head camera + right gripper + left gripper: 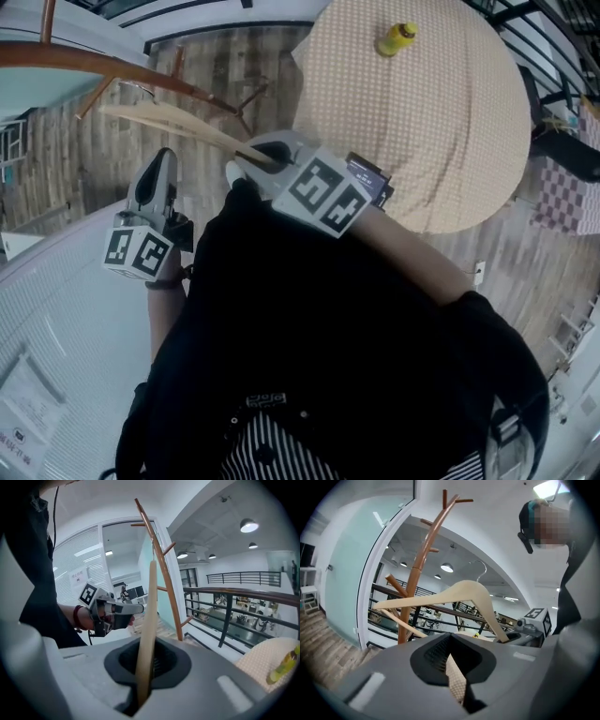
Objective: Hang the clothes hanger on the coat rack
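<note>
A pale wooden clothes hanger (169, 120) sticks out to the left of my right gripper (246, 159), which is shut on one end of it. In the right gripper view the hanger (149, 620) rises edge-on from the jaws (143, 686). Its metal hook (480, 566) points up. The brown wooden coat rack (94, 64) with short pegs stands just beyond the hanger, apart from it, and the trunk (419, 564) rises behind the hanger's far arm. My left gripper (162, 155) hovers left of the hanger with only a narrow gap between its jaws and nothing in it.
A round table with a beige checked cloth (422, 103) stands to the right, with a yellow bottle (396, 37) on it. A dark railing (234, 597) runs behind the rack. A glass partition (351, 573) is at the left, above a wooden floor (234, 66).
</note>
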`<state>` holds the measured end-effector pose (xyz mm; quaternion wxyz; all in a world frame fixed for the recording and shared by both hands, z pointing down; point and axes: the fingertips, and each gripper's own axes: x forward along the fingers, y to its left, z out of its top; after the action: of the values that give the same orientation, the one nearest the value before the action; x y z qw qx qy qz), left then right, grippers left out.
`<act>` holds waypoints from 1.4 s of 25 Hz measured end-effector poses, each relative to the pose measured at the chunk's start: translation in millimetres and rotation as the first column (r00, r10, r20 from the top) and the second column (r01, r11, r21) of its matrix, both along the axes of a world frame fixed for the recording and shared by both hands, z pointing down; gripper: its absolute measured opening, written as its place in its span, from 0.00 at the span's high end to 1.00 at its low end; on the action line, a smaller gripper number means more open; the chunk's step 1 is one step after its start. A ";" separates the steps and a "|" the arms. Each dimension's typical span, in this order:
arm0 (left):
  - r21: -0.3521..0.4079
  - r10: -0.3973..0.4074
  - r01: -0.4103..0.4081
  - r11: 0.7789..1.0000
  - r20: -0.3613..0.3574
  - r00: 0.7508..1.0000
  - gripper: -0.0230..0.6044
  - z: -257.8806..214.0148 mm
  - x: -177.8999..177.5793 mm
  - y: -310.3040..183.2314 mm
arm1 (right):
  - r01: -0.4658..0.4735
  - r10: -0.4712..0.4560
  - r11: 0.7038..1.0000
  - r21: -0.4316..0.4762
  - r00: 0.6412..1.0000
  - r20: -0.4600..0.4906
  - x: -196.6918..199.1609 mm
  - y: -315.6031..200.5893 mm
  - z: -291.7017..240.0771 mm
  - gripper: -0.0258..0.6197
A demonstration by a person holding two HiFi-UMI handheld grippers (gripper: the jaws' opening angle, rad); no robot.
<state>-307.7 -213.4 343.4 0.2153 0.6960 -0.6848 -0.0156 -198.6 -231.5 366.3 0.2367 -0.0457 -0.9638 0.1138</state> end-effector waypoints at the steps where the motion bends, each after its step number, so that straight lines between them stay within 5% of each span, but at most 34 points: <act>1: 0.011 0.007 -0.007 1.000 -0.012 1.000 0.96 -0.5 -6.7 -1.1 | -0.007 0.007 1.000 0.004 1.000 -0.003 -4.1 0.7 -0.4 0.95; 6: 0.007 0.143 -0.144 0.990 0.054 0.988 0.96 4.1 -26.6 -5.3 | -0.050 0.050 0.999 0.004 0.998 -0.022 -36.2 7.2 1.8 0.95; 11: 0.004 0.298 -0.300 0.954 0.090 0.950 0.96 3.6 -36.3 -4.2 | -0.054 0.056 0.997 0.049 0.997 -0.044 -74.4 11.4 -1.3 0.95; 17: 0.075 0.438 -0.445 0.893 0.089 0.895 0.96 5.0 -64.9 4.4 | -0.071 0.081 0.992 0.105 0.992 -0.094 -114.7 17.8 4.1 0.95; 25: 0.121 0.568 -0.571 0.812 0.064 0.821 0.96 12.9 -99.6 23.0 | -0.134 0.142 0.988 0.071 0.982 -0.124 -139.0 31.3 17.6 0.95; 30: 0.147 0.648 -0.647 0.749 0.046 0.760 0.96 21.1 -120.5 38.3 | -0.123 0.128 0.991 0.049 0.986 -0.112 -144.8 46.4 16.4 0.95; 35: 0.131 0.692 -0.688 0.714 0.021 0.722 0.96 35.9 -131.4 40.5 | -0.073 0.080 0.996 0.051 0.985 -0.151 -143.6 60.8 18.2 0.95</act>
<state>-439.1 -172.9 379.2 0.1701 0.9131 -0.3704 0.0114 -342.2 -170.7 384.4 0.3063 0.0057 -0.9462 0.1040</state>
